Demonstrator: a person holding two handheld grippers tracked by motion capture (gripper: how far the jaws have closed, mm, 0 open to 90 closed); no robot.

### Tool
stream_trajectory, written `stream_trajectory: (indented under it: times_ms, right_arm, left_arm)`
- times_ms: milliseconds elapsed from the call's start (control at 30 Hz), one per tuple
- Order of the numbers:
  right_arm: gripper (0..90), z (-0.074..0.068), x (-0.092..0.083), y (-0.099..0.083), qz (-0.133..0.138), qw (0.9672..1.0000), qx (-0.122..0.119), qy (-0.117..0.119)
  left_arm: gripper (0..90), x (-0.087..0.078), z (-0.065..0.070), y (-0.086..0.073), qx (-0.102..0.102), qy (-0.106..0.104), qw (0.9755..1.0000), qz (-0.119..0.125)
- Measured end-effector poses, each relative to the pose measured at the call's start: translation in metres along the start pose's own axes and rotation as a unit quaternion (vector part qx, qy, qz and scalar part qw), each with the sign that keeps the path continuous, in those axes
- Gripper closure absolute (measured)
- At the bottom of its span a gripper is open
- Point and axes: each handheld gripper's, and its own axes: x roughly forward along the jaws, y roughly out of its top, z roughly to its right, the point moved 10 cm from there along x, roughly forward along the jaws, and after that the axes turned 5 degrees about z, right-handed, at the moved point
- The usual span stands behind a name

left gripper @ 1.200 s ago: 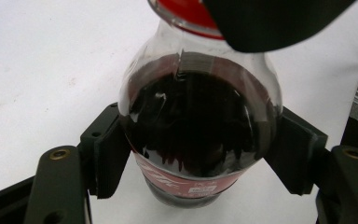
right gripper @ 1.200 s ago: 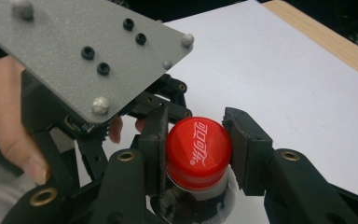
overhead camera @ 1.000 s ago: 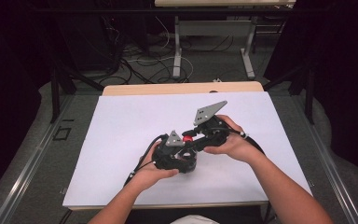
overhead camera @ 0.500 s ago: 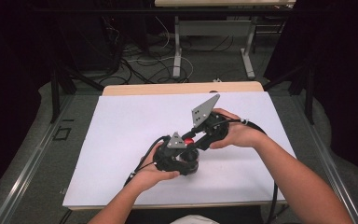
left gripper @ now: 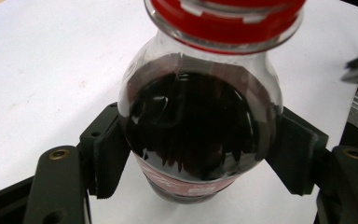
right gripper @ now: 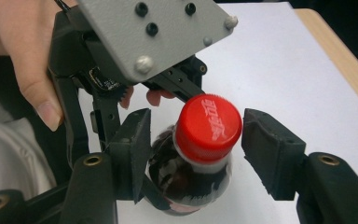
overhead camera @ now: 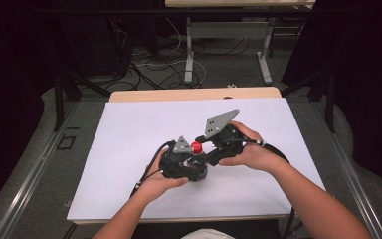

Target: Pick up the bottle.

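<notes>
A small clear bottle (left gripper: pixel 200 126) of dark drink with a red cap (right gripper: pixel 208 128) stands tilted on the white sheet (overhead camera: pixel 129 134). My left gripper (left gripper: pixel 205 158) is shut on the bottle's body, with both ribbed pads (left gripper: pixel 109 158) pressed against its sides. My right gripper (right gripper: pixel 196 154) reaches in from the right at cap height. Its jaws have just been opening and now stand on either side of the cap, with a gap at the left pad (right gripper: pixel 137 149). In the high view the cap (overhead camera: pixel 196 147) shows between the left gripper (overhead camera: pixel 194 165) and the right gripper (overhead camera: pixel 202 150).
The white sheet covers most of the table; a wooden edge (overhead camera: pixel 194 94) shows at the far side. Beyond it are table legs (overhead camera: pixel 189 50) and cables on the floor. The left gripper's grey plate (right gripper: pixel 154 32) and a hand (right gripper: pixel 23 51) sit close behind the cap.
The right hand's gripper tipped up a little, then settled back beside the cap. The left hand and the bottle stayed where they were.
</notes>
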Motion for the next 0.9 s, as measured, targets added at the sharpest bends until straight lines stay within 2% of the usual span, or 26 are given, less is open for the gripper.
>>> stream_trajectory:
  times_ms: [67, 133, 200, 233, 267, 333, 400, 467, 500, 600, 667, 733, 767, 800, 833, 900]
  right_arm:
    - [42.2, 0.0003, -0.0002, 0.0011, 0.018, 0.9995, 0.017, -0.018]
    - [42.7, 0.0017, -0.0001, -0.0005, 0.026, 0.9987, 0.028, -0.032]
    - [44.4, 0.0031, 0.0001, -0.0022, 0.032, 0.9968, 0.043, -0.06]
    - [45.0, 0.0016, 0.0, -0.0023, 0.033, 0.9961, 0.051, -0.064]
    - [45.7, 0.0036, 0.0001, -0.0004, 0.046, 0.9936, 0.054, -0.087]
    - [47.5, 0.0036, -0.0007, 0.0009, 0.055, 0.9886, 0.07, -0.122]
    - [51.0, 0.0043, -0.0003, 0.0029, 0.064, 0.9843, 0.076, -0.146]
    - [52.5, 0.003, 0.0016, 0.0025, 0.059, 0.983, 0.09, -0.149]
    - [54.8, 0.0038, 0.0029, 0.0032, 0.066, 0.9809, 0.099, -0.154]
    - [58.7, 0.0026, 0.0057, 0.003, 0.067, 0.9782, 0.125, -0.152]
    - [60.0, 0.0026, 0.0071, 0.0027, 0.066, 0.9771, 0.13, -0.155]
    - [60.4, 0.0026, 0.0077, 0.0028, 0.067, 0.9777, 0.129, -0.151]
    - [60.5, 0.0021, 0.007, 0.0017, 0.061, 0.9789, 0.13, -0.145]
    - [60.8, 0.0026, 0.0077, 0.0024, 0.067, 0.9798, 0.127, -0.139]
    - [60.9, 0.0031, 0.0078, 0.0027, 0.067, 0.9825, 0.118, -0.128]
    - [61.0, 0.0035, 0.0077, 0.0026, 0.066, 0.9852, 0.115, -0.108]
  left_arm:
    - [29.9, 0.0004, -0.002, 0.0004, -0.005, 0.005, 1.0, 0.003]
    - [29.9, 0.0009, -0.0043, 0.0005, -0.003, 0.012, 0.9999, 0.004]
    - [29.9, 0.0003, -0.0046, -0.0018, -0.004, 0.011, 0.9999, -0.008]
    - [29.9, 0.0016, -0.0051, -0.0016, -0.007, 0.015, 0.9999, -0.003]
    - [29.9, 0.0018, -0.0052, -0.0021, -0.009, 0.015, 0.9998, -0.005]
    - [29.8, 0.0027, -0.0051, -0.0019, -0.009, 0.017, 0.9998, -0.001]
    - [29.8, 0.0034, -0.0036, -0.0013, -0.012, 0.016, 0.9998, 0.002]
    - [29.8, 0.0036, -0.0024, -0.001, -0.014, 0.017, 0.9998, 0.002]
    - [29.8, 0.0037, -0.0027, -0.0005, -0.012, 0.018, 0.9998, 0.005]
    - [29.8, 0.0038, -0.0018, -0.0012, -0.008, 0.018, 0.9998, 0.002]
    - [29.8, 0.0037, -0.0019, -0.0019, -0.009, 0.02, 0.9998, -0.001]
    - [29.8, 0.0035, -0.0018, -0.0021, -0.01, 0.018, 0.9998, -0.001]
    - [29.8, 0.0032, -0.0015, -0.0024, -0.009, 0.017, 0.9998, -0.003]
    - [29.9, 0.0027, -0.0013, -0.0031, -0.007, 0.016, 0.9998, -0.007]
    - [29.9, 0.0024, -0.0006, -0.0038, -0.008, 0.016, 0.9998, -0.008]
    - [29.9, 0.0016, -0.0006, -0.0045, -0.002, 0.011, 0.9999, -0.013]
